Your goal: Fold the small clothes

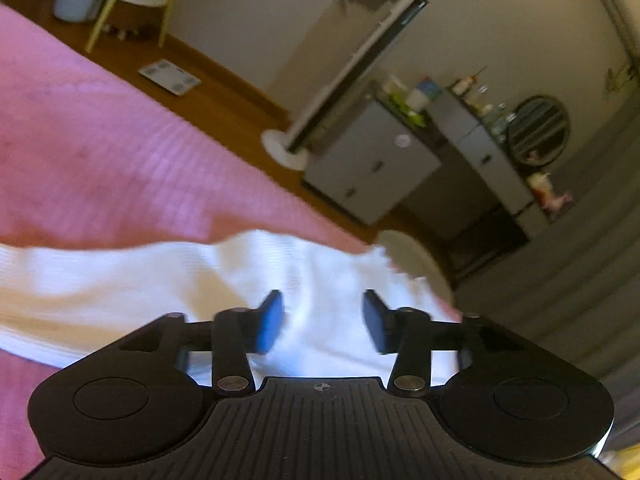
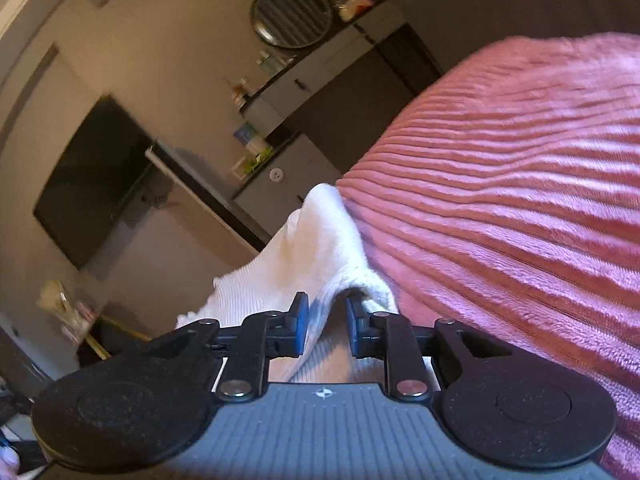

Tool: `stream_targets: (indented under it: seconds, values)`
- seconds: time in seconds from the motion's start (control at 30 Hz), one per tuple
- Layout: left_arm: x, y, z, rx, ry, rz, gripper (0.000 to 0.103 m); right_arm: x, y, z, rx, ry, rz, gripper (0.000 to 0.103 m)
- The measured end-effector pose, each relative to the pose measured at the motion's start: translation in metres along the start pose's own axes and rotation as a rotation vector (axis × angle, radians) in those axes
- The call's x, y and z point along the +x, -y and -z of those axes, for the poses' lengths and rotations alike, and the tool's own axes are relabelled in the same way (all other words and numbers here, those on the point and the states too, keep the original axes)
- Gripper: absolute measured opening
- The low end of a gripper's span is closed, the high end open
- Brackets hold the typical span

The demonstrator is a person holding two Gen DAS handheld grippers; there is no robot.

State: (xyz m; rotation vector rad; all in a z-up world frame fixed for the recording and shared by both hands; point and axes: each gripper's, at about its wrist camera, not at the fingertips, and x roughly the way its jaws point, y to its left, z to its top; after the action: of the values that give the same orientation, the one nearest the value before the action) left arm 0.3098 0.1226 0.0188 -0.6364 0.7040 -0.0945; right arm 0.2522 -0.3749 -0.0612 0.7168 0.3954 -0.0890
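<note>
The left tongs (image 1: 323, 320) hang with jaws spread wide, nothing between them; the white sock (image 1: 168, 280) lies just ahead of and under the tips, stretching away to their left across the pink blanket (image 1: 100, 152). The right tongs (image 2: 327, 326) stand narrowed around a ridge of the same sock (image 2: 304, 248), which rises ahead of the tips; a fold of cloth runs into the gap, but a slit of shadow shows beside the right pad, so whether they truly pinch it I cannot tell. The blanket (image 2: 520, 184) bulges to the right of them. My reading is that the sock is being picked up at two places for a fold, with the right end further along than the left. To do this well, the left tongs should come down until both pads straddle a single edge of the fabric, not a bunched heap, then close on it squarely so the layers do not slide. The right grip wants checking: if slack, bite deeper into the ridge before lifting. Once both hold, pull gently apart to flatten the sock, then carry one end over the other and lay it down on the blanket. The ribbed blanket may snag or rise with the sock, so keep the pads clear of it.
</note>
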Motion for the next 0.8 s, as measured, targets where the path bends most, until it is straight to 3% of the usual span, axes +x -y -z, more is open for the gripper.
stream_targets:
  seconds: [0.17,0.27,0.43,0.47,0.57,0.8]
  values:
    - [-0.021,-0.049,0.016,-0.031,-0.008,-0.159,0.073,-0.009,-0.026,0.011,-0.122,-0.024,-0.008,0.021]
    - [-0.037,-0.086,0.028,-0.098,-0.023,-0.218,0.073,-0.011,-0.042,0.020,-0.153,-0.061,-0.057,0.024]
    - [-0.055,-0.142,0.031,-0.217,-0.025,-0.237,0.073,-0.015,-0.057,0.038,-0.176,-0.132,-0.070,0.030]
    - [-0.060,-0.152,0.029,-0.247,-0.003,-0.219,0.073,-0.017,-0.058,0.041,-0.185,-0.141,-0.062,0.031]
    - [-0.070,-0.173,0.016,-0.310,0.090,-0.260,0.074,-0.022,-0.061,0.044,-0.177,-0.155,-0.051,0.036]
    - [-0.079,-0.222,-0.001,-0.525,0.190,-0.274,0.070,-0.035,-0.069,0.056,-0.164,-0.188,-0.050,0.040]
